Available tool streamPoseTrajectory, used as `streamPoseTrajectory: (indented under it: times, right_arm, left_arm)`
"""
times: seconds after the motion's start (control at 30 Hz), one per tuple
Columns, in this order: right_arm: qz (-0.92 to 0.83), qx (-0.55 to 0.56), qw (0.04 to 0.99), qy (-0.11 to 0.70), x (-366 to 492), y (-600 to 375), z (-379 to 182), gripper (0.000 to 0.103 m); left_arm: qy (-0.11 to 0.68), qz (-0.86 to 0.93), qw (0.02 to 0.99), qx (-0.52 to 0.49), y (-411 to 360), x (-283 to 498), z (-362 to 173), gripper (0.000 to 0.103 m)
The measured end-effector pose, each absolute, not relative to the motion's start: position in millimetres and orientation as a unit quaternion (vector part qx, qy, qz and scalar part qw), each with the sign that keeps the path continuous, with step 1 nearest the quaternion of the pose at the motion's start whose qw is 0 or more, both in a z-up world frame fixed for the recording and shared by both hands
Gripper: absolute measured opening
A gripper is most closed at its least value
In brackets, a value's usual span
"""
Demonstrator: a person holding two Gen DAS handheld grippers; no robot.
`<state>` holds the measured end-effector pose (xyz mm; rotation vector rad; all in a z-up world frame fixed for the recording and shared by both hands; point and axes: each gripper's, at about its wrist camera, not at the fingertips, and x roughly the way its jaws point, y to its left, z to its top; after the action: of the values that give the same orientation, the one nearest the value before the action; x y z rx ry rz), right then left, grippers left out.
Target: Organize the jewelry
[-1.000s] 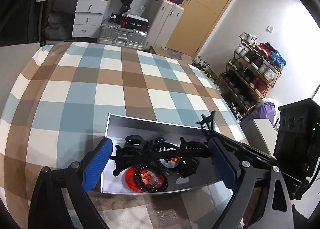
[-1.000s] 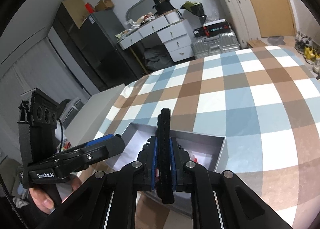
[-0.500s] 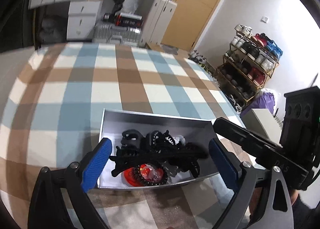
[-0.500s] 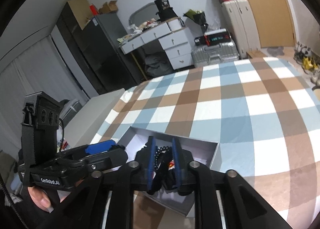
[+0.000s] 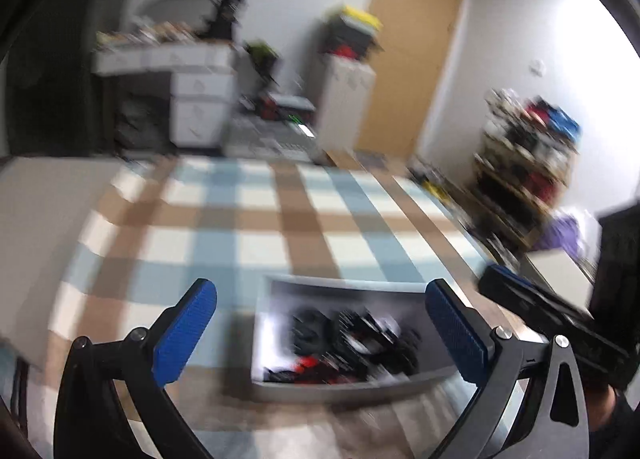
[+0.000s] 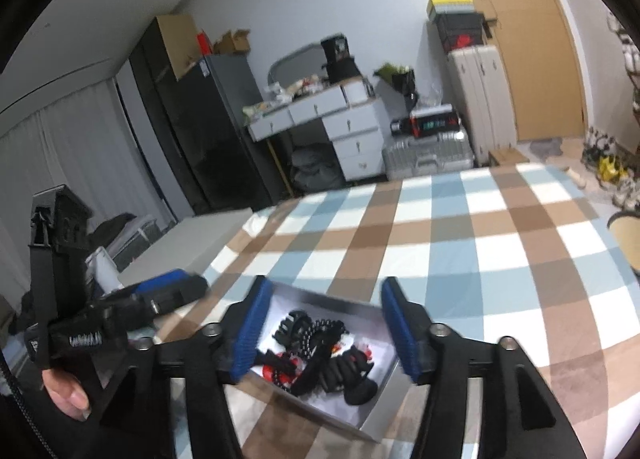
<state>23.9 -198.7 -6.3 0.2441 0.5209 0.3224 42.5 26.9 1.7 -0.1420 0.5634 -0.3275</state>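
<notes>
Right now both tools sit over the near edge of the checked tablecloth [image 6: 500, 251], with the grey tray [image 6: 384, 415] of jewelry between them and the far table. Right gripper [image 6: 326, 333] has its jaws spread wide with nothing between the blue pads; the tray sits directly below the gap, holding black claw clips [image 6: 344, 371], a dark bead bracelet [image 6: 320, 329] and red pieces [image 6: 276, 369]. Left gripper [image 5: 320, 331] is also spread wide and empty, the tray [image 5: 348, 385] lying right of its centre line (that view is heavily motion-blurred, so contents read only as black and red shapes). Nothing stands between either tool and the tray. Around: white drawer desk [image 6: 344, 127], silver suitcase [image 6: 428, 155], dark cabinet [image 6: 204, 131], wooden door [image 6: 532, 39], shoe rack [image 5: 524, 175] far right. Versus 1 s ago: the right tool was clamped on a black clip, which it has since released; the left view has swung left and pulled back.
</notes>
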Motion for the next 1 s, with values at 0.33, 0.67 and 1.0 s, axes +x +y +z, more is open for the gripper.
streamPoseTrajectory:
  times: [0.33, 0.67, 1.0]
  right_arm:
    - [0.110, 0.083, 0.983, 0.117, -6, -197, 5, 0.103]
    - [0.081, -0.002, 0.994, 0.072, -11, -183, -10, 0.103]
    - [0.073, -0.026, 0.995, 0.063, -16, -178, -16, 0.103]
  left_arm:
    - [0.144, -0.032, 0.988, -0.048, 43, 18, 9, 0.102]
    - [0.110, 0.025, 0.993, -0.044, 47, 19, -11, 0.102]
    - [0.119, -0.006, 0.993, -0.006, 40, 13, -26, 0.102]
